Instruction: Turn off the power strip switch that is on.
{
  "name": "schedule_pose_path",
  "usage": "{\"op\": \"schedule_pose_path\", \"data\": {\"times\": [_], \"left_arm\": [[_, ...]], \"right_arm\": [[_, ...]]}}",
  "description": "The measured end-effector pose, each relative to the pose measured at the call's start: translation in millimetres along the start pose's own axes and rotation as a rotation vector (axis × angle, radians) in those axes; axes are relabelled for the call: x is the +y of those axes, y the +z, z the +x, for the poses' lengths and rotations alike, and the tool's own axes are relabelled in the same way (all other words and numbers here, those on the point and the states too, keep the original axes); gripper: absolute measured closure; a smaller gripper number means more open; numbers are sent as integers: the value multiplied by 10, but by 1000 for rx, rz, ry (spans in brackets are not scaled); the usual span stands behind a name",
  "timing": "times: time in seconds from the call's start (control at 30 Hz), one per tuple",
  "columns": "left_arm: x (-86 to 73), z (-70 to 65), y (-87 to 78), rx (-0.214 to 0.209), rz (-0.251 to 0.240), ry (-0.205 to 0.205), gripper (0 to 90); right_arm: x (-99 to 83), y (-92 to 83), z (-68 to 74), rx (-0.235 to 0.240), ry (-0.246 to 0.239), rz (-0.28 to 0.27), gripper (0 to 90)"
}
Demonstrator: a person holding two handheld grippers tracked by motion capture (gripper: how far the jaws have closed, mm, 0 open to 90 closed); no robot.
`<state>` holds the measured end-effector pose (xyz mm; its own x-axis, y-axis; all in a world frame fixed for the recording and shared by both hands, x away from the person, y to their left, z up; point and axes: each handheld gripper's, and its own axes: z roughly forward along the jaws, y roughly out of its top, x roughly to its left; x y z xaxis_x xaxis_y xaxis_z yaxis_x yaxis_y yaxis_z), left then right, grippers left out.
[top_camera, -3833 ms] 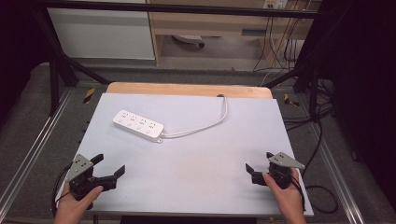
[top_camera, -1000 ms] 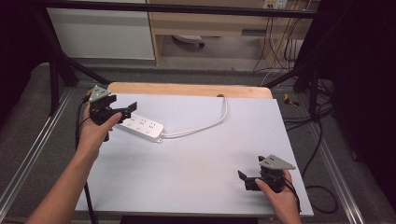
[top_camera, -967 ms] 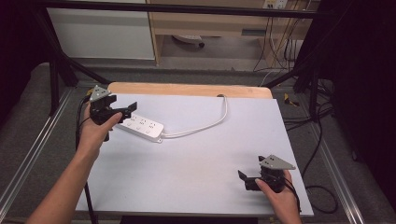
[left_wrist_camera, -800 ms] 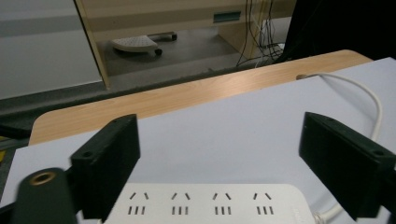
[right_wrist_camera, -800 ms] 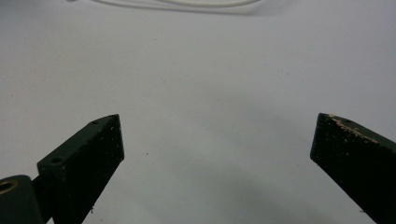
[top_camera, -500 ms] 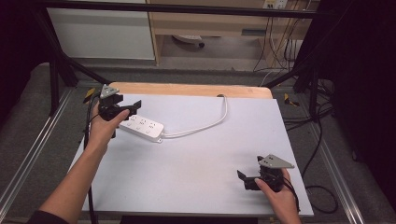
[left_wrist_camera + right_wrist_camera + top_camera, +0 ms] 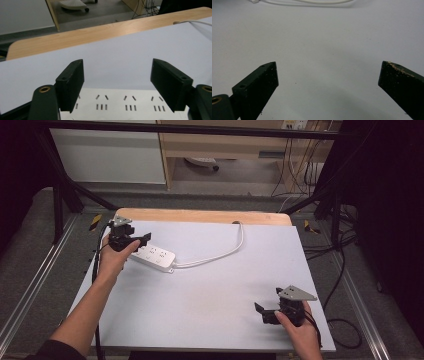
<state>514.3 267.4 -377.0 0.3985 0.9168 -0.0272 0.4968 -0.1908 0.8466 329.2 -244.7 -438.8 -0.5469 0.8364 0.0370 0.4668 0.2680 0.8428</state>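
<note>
Since the frame half a second back, the left hand has carried its gripper a little further right along the far end of the bench, so that it now hangs over the left end of the power strip, while the right hand has stayed where it was. In the upper left of the high view the left gripper [image 7: 131,240] is held in the left hand [image 7: 116,260], its forearm running up from the bottom left corner of the frame. In the left gripper view its fingers [image 7: 70,83] stand wide apart with nothing between them, and the power strip [image 7: 127,107] lies just beneath them, rows of socket slots showing at the bottom of the frame. In the high view the white power strip [image 7: 152,255] lies left of centre on the pale sheet covering the bench [image 7: 210,295], slanting down to the right, and its white cord [image 7: 220,255] curves rightward and up to the wooden strip [image 7: 200,216] at the bench's far edge. In the lower right of the high view the right gripper [image 7: 267,311] rests low over the sheet, held in the right hand [image 7: 300,332], well apart from the power strip. In the right gripper view its fingers [image 7: 259,87] are also spread wide over bare sheet, holding nothing, with the cord [image 7: 312,2] crossing the top edge of the frame.
</note>
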Motion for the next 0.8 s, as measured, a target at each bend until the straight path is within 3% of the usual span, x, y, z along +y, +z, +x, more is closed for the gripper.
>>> {"op": "schedule_pose_path", "data": {"times": [0.17,0.3,0.53,0.8], "left_arm": [[-71,30,34,-14,-1,-31,385],[-126,-6,107,-24,58,-9,408],[-192,-41,155,-12,60,-10,476],[-237,-64,127,-20,27,12,694]], "right_arm": [[-5,2,3,4,-1,6,29],[-5,5,1,4,-1,9,29],[-9,4,-3,3,-2,19,29],[-5,9,3,10,5,43,32]]}}
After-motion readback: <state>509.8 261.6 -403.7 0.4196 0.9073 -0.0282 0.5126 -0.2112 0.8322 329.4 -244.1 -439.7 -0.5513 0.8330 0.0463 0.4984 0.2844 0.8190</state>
